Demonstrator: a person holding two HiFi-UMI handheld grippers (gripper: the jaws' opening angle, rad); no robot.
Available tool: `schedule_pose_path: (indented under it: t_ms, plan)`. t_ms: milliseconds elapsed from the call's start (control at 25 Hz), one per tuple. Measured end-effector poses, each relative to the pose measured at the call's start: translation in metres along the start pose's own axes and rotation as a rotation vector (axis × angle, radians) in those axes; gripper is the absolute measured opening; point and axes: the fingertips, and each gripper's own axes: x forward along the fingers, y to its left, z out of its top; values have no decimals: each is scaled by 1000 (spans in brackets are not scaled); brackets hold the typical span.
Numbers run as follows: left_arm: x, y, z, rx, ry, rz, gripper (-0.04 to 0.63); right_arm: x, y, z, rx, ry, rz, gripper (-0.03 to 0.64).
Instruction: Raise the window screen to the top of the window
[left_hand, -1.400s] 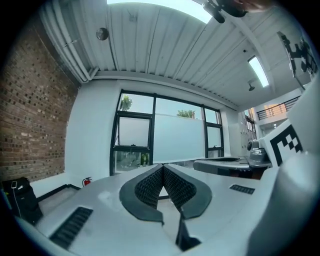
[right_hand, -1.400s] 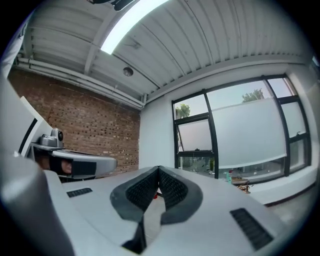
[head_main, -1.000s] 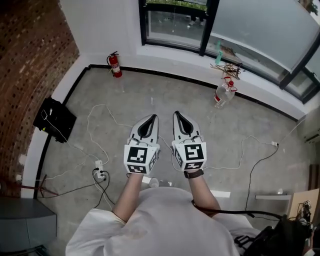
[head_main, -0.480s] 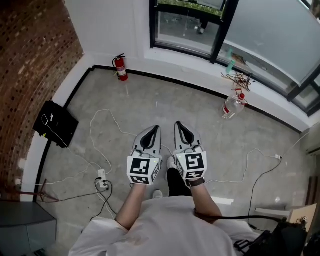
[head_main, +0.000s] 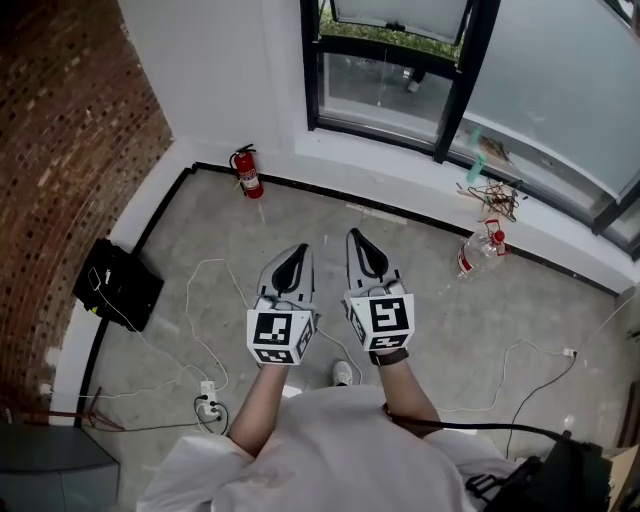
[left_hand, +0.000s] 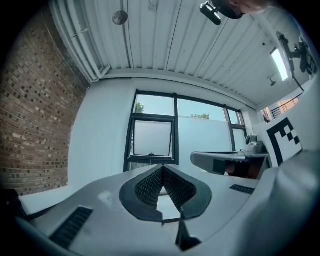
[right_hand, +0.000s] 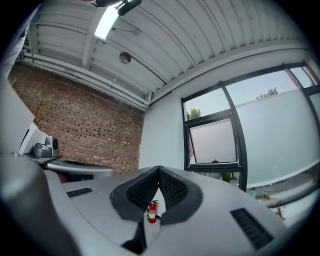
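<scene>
The black-framed window (head_main: 392, 62) stands ahead in the white wall. Its screen is a pale frosted panel (left_hand: 153, 138) in the lower left pane, with a small handle at its bottom edge; the right gripper view shows the same screen (right_hand: 214, 142). My left gripper (head_main: 301, 249) and right gripper (head_main: 355, 236) are held side by side in front of me, pointing level at the window and well short of it. Both are shut, pads meeting at the tips, with nothing between them.
A red fire extinguisher (head_main: 247, 172) stands at the wall's foot left of the window. A black case (head_main: 118, 285) lies by the brick wall (head_main: 60, 150). White cables and a power strip (head_main: 208, 400) trail over the concrete floor. A plastic bottle (head_main: 480, 250) and clutter (head_main: 495, 190) sit under the right pane.
Both grippers have travelled forward together toward the window, still shut. The window, extinguisher and bottle now lie nearer and lower in the head view.
</scene>
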Motion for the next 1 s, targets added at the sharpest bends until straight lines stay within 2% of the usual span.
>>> schedule_pose_path:
  t_ms: [120, 240, 360, 520, 600, 720, 840, 1000]
  plan:
    - [43, 10, 2, 5, -10, 27, 0, 34, -30, 1, -8, -12, -5, 0]
    - [81, 20, -3, 9, 2, 43, 0, 68, -53, -21, 27, 35, -2, 0]
    - [116, 42, -15, -10, 26, 39, 0, 102, -56, -43, 53, 84, 23, 0]
    - [157, 100, -20, -47, -77, 86, 0, 162, -58, -67, 84, 74, -9, 0]
    - [191, 129, -25, -57, -77, 99, -2, 202, -73, -77, 99, 86, -50, 0]
    - [241, 167, -28, -42, -41, 71, -2, 255, -94, -72, 76, 91, -105, 0]
    - [284, 208, -20, -25, -56, 36, -1, 308, -101, -55, 18, 56, -132, 0]
    - [329, 241, -17, -64, -90, -28, -1, 364, -105, -63, 7, 62, -178, 0]
